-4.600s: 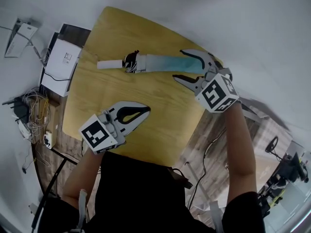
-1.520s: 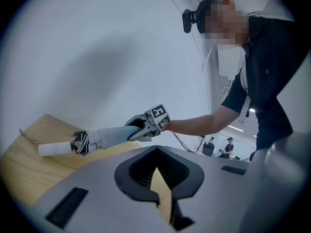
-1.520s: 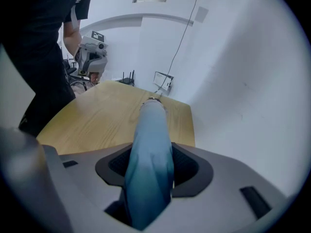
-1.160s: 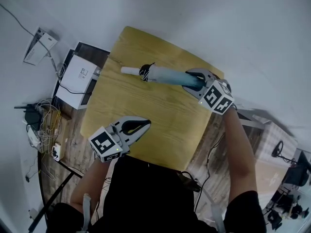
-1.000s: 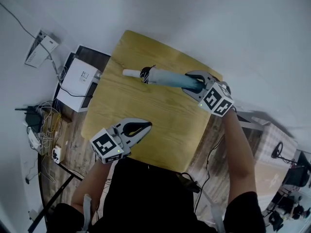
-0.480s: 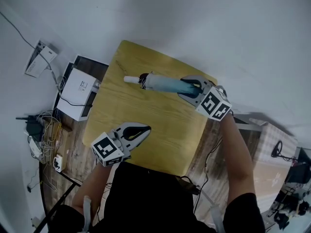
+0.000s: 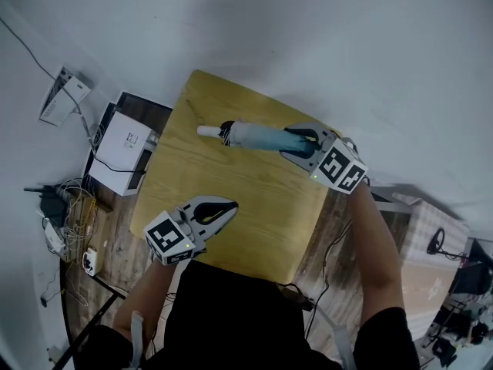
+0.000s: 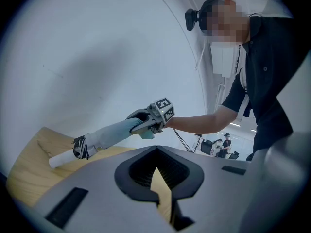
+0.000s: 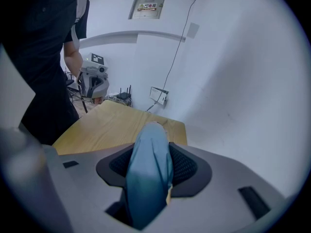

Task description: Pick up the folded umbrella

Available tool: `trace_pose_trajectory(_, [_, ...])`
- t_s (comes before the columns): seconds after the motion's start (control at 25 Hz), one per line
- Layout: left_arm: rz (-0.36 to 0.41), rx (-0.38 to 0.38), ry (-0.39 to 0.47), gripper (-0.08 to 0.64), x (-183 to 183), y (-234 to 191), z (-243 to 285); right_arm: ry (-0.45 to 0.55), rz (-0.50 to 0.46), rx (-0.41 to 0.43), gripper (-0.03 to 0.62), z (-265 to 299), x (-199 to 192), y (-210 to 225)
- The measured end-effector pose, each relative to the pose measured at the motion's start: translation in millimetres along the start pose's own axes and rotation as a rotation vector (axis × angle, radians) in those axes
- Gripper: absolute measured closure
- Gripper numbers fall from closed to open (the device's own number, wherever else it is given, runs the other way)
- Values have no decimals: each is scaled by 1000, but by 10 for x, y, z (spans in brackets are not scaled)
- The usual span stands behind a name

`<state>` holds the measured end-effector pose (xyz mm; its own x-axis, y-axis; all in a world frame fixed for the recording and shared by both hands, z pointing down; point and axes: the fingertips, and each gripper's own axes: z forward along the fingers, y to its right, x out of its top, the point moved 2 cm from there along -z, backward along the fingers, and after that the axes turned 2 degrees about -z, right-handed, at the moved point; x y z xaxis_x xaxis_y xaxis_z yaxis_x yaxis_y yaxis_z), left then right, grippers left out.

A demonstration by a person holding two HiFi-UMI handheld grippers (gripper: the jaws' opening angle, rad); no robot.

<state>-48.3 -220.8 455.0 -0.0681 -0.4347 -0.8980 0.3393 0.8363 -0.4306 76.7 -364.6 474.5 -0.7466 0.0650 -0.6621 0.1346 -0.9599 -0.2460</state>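
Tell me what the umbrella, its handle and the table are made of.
The umbrella looks like matte pale blue woven fabric: it creases softly. Its handle is smooth white, probably plastic. The table is light wood or wood-look laminate, satin: grain lines show.

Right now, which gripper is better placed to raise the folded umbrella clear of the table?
The right gripper: its jaws are closed on the blue end of the folded umbrella. The left gripper is shut on nothing, by the near edge of the table, well apart from the umbrella.
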Motion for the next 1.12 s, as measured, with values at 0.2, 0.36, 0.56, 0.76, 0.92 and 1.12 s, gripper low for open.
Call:
trace_pose_trajectory(0.2, [-2, 0, 1, 551, 21, -9, 43, 65, 34, 6, 388, -92, 160, 52])
trace_pose_trajectory(0.36, [-3, -4, 10, 551, 33, -12, 70, 102, 43, -9, 388, -169, 286, 100])
trace_pose_trajectory(0.56, [-1, -2, 6, 551, 118, 27, 46, 135, 59, -43, 388, -337, 453, 118])
trace_pose_trajectory(0.76, [36, -25, -3, 551, 276, 45, -23, 183, 94, -75, 390, -546, 655, 65])
trace_pose_trajectory(0.92, [65, -56, 23, 551, 319, 56, -84, 233, 136, -113, 391, -695, 771, -9])
trace_pose_trajectory(1.12, [74, -75, 39, 551, 439, 87, -156, 305, 189, -178, 391, -951, 888, -83])
